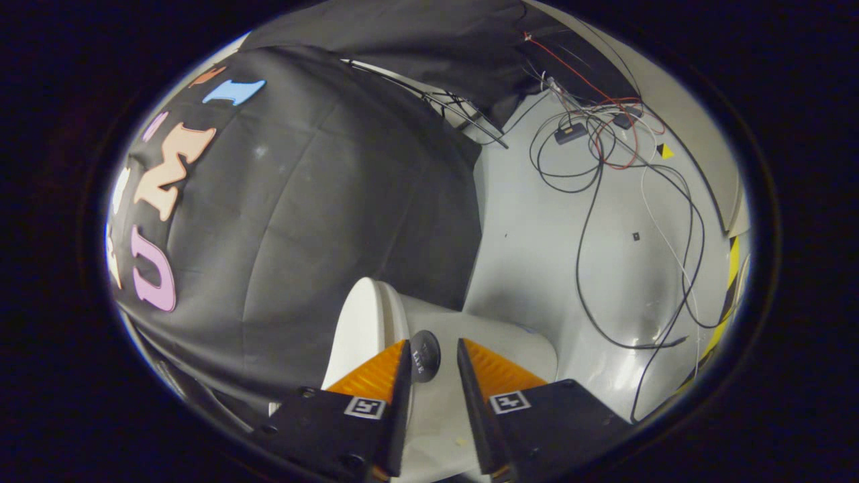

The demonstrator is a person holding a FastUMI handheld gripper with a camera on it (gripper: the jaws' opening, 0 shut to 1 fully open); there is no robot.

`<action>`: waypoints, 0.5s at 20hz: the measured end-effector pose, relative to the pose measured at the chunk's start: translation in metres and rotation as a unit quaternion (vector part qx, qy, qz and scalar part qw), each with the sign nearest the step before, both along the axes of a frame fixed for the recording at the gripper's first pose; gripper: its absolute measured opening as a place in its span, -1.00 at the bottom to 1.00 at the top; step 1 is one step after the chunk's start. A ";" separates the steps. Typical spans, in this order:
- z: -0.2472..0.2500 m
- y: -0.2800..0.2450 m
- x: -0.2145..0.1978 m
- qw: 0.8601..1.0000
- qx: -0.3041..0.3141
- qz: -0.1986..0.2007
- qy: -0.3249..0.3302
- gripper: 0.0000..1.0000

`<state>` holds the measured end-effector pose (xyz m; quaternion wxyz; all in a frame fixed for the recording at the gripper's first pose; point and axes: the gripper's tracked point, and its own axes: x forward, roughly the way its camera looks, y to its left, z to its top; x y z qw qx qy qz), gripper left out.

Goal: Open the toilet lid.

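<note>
The white toilet lid stands tilted up from the toilet, its rounded rim rising past the left finger. A strip of the lid runs back between my two fingers. A dark round bumper pad sits on it just ahead of the fingertips. My gripper is shut on the toilet lid, its fingers a narrow gap apart with the lid's edge pressed between them. More white toilet surface shows beyond the right finger.
The booth's black cloth wall hangs close behind the lid. To the right lies a pale floor with several loose black, red and white cables. Yellow and black tape marks its far edge.
</note>
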<state>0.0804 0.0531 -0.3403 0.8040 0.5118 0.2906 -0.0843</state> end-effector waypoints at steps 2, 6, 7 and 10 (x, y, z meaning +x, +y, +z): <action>-0.005 0.002 -0.003 1.000 0.011 0.009 -0.006 -0.42; -0.003 0.001 0.000 0.998 0.050 -0.005 -0.023 -0.76; 0.002 0.000 0.001 0.998 0.053 -0.006 -0.034 -0.84; 0.005 0.002 0.000 0.998 0.027 0.009 -0.052 -0.92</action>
